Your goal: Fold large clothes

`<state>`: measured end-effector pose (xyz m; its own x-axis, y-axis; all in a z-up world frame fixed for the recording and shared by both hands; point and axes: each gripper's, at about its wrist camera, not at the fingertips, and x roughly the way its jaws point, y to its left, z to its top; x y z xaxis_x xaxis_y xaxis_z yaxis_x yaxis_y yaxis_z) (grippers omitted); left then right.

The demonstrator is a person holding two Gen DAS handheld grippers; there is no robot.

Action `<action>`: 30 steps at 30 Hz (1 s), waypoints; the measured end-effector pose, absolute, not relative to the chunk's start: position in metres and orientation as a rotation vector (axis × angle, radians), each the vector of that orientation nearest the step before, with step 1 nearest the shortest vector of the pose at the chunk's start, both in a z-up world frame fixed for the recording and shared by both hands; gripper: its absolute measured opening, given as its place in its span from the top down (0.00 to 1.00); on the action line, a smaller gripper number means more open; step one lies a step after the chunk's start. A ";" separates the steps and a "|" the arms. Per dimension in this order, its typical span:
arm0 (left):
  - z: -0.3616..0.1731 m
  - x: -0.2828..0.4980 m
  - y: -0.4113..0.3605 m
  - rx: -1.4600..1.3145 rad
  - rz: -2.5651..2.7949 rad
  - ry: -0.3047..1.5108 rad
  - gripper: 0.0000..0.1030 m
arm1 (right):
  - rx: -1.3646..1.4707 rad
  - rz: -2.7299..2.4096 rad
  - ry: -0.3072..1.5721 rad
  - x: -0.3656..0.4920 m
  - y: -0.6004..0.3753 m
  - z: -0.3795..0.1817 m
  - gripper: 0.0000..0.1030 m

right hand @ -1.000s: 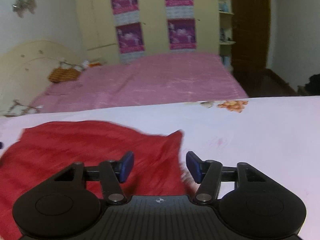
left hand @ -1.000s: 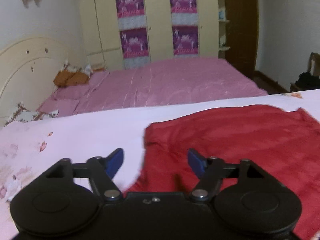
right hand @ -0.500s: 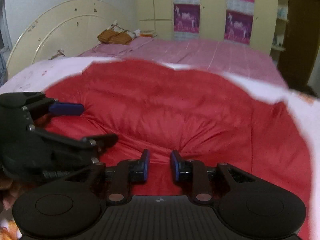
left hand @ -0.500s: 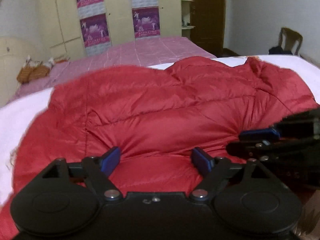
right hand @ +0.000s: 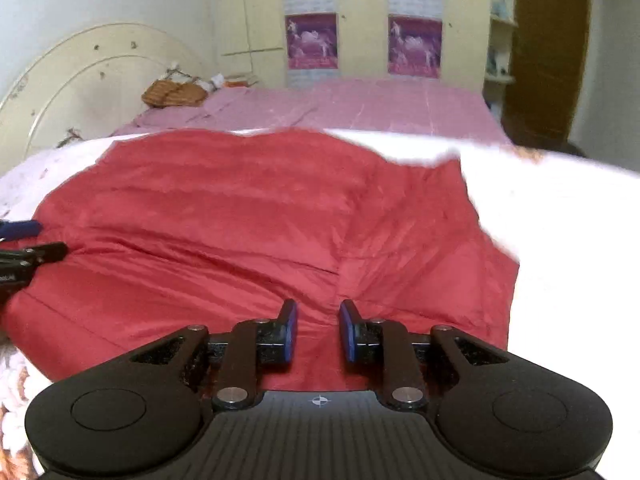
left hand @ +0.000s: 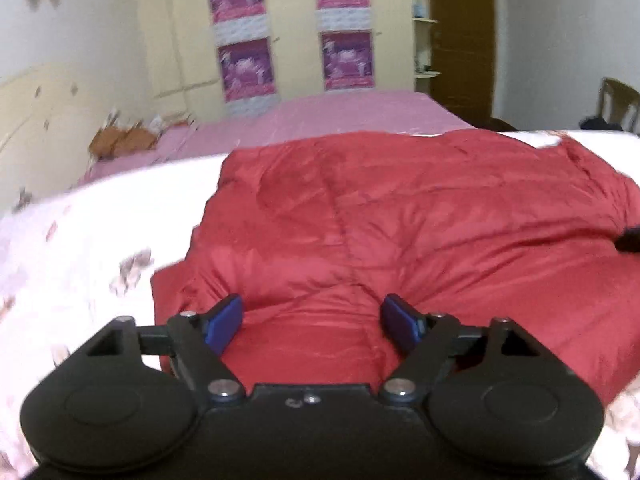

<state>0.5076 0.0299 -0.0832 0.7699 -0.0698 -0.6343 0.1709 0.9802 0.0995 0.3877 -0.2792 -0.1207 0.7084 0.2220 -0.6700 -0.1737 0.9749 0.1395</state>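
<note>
A large red quilted jacket (left hand: 400, 240) lies spread on the white flowered bedsheet (left hand: 100, 240); it also fills the right wrist view (right hand: 240, 220). My left gripper (left hand: 316, 322) is open, its blue pads wide apart over the jacket's near left part. My right gripper (right hand: 318, 330) is partly closed with a narrow gap, and red fabric bunches between its blue pads. The left gripper's tips show at the left edge of the right wrist view (right hand: 24, 240). A dark tip of the right gripper shows at the right edge of the left view (left hand: 630, 240).
A second bed with a pink cover (right hand: 340, 108) stands behind, with a cream headboard (right hand: 80, 80) and brown items by the pillow (right hand: 172, 94). A cream wardrobe with purple posters (left hand: 292, 32), a dark door (left hand: 464, 40) and a chair (left hand: 618, 100) are at the back.
Both grippers have drawn apart sideways; the other gripper now sits at each view's edge. The right gripper's pads have opened slightly. The jacket lies wider and flatter.
</note>
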 end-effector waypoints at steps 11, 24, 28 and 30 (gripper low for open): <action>-0.040 0.430 0.111 -0.279 0.074 0.732 0.08 | 0.489 0.114 0.644 0.302 -0.370 -0.083 0.12; -0.085 0.415 0.134 -0.838 0.051 0.710 0.30 | 1.128 0.055 0.653 0.262 -0.416 -0.129 0.27; -0.091 0.430 0.133 -0.876 0.047 0.694 0.34 | 1.179 0.040 0.642 0.269 -0.419 -0.137 0.28; -0.095 0.439 0.135 -0.891 0.046 0.688 0.34 | 1.183 0.034 0.637 0.273 -0.419 -0.138 0.28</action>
<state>0.4394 0.1346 -0.0949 0.7865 -0.2389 -0.5695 -0.3119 0.6423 -0.7001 0.2734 -0.4194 -0.1376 0.8255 0.3477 -0.4445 0.2987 0.3991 0.8669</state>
